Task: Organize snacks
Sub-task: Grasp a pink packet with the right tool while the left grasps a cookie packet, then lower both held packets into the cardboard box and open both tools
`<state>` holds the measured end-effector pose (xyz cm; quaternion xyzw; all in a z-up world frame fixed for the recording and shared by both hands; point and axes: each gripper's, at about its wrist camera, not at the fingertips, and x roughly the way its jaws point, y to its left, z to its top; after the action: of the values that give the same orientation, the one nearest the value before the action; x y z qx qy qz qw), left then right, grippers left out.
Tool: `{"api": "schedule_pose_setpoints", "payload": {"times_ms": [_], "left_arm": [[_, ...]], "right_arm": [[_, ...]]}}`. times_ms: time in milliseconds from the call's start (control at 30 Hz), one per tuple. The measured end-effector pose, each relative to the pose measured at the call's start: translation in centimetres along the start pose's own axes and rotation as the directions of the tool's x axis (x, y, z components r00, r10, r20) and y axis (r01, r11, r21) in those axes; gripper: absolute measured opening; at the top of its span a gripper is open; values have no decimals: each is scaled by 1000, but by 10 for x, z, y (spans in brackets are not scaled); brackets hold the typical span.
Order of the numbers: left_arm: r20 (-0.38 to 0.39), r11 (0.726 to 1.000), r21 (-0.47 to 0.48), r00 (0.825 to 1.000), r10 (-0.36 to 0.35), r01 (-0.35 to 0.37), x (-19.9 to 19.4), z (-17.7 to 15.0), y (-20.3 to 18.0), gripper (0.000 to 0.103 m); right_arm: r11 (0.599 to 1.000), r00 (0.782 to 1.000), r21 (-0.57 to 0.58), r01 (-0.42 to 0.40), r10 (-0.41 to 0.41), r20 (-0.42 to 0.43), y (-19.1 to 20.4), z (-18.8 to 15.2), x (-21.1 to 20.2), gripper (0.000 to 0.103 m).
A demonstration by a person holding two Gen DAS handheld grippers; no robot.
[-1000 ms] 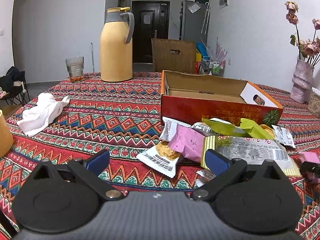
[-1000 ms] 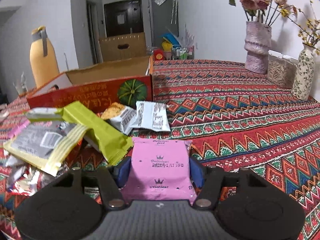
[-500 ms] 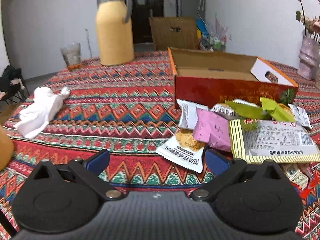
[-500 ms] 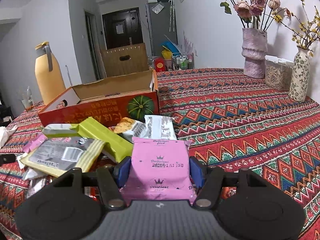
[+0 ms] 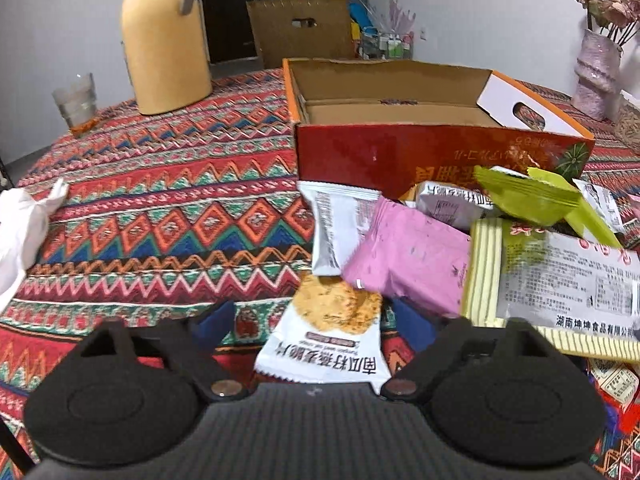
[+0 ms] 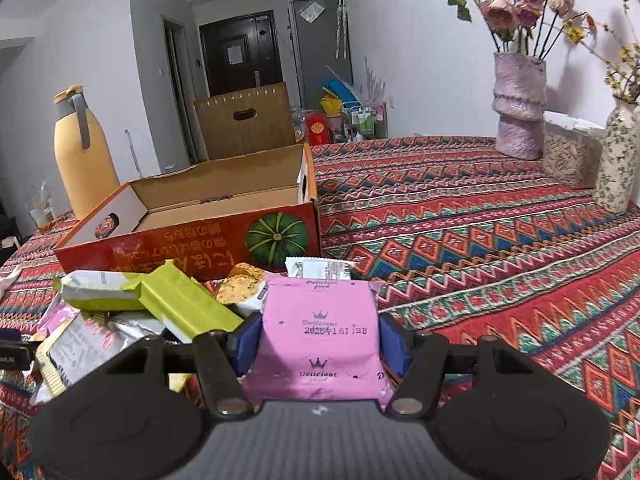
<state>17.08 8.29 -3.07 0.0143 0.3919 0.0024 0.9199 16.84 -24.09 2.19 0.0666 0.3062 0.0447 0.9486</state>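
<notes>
My right gripper (image 6: 320, 340) is clamped on the pink packet (image 6: 320, 332) — open box (image 6: 192, 236) dead ahead, slightly left; left gripper (image 5: 312, 320), jaws apart, straddles the cracker packet (image 5: 328, 328).

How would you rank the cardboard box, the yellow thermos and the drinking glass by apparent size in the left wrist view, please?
1. cardboard box
2. yellow thermos, top cropped by the frame
3. drinking glass

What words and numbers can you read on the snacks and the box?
"Delicious food" and a date starting "2026", rest smudged: pink packet clamped in the right gripper.
"湖南坤坤食品有限公司": yellow-edged packet.
"南瓜籽燕麦脆片", upside down: white oat crisp packet between the open left gripper fingers.
Yellow print on the red cardboard box: upside down, too blurred.
</notes>
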Motion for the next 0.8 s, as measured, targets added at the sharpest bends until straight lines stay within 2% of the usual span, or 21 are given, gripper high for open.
{"api": "schedule_pose_setpoints", "payload": {"times_ms": [67, 167, 233, 567, 800], "left_arm": [[3, 1000, -2, 1000, -18, 18, 2, 0, 0, 74], [18, 999, 5, 999, -33, 33, 0, 0, -1, 53], [20, 999, 3, 999, -39, 39, -2, 1, -1, 47], [56, 1000, -27, 998, 3, -2, -22, -8, -2, 45], [132, 997, -75, 991, 36, -26, -52, -8, 2, 45]], "right_arm": [[1000, 1000, -3, -11, 11, -8, 2, 1, 5, 61], [1000, 1000, -7, -22, 21, -21, 3, 0, 11, 61], [1000, 999, -4, -25, 25, -27, 2, -1, 13, 61], [999, 999, 3, -34, 34, -23, -1, -2, 9, 61], [999, 999, -17, -50, 50, 4, 5, 1, -5, 61]]}}
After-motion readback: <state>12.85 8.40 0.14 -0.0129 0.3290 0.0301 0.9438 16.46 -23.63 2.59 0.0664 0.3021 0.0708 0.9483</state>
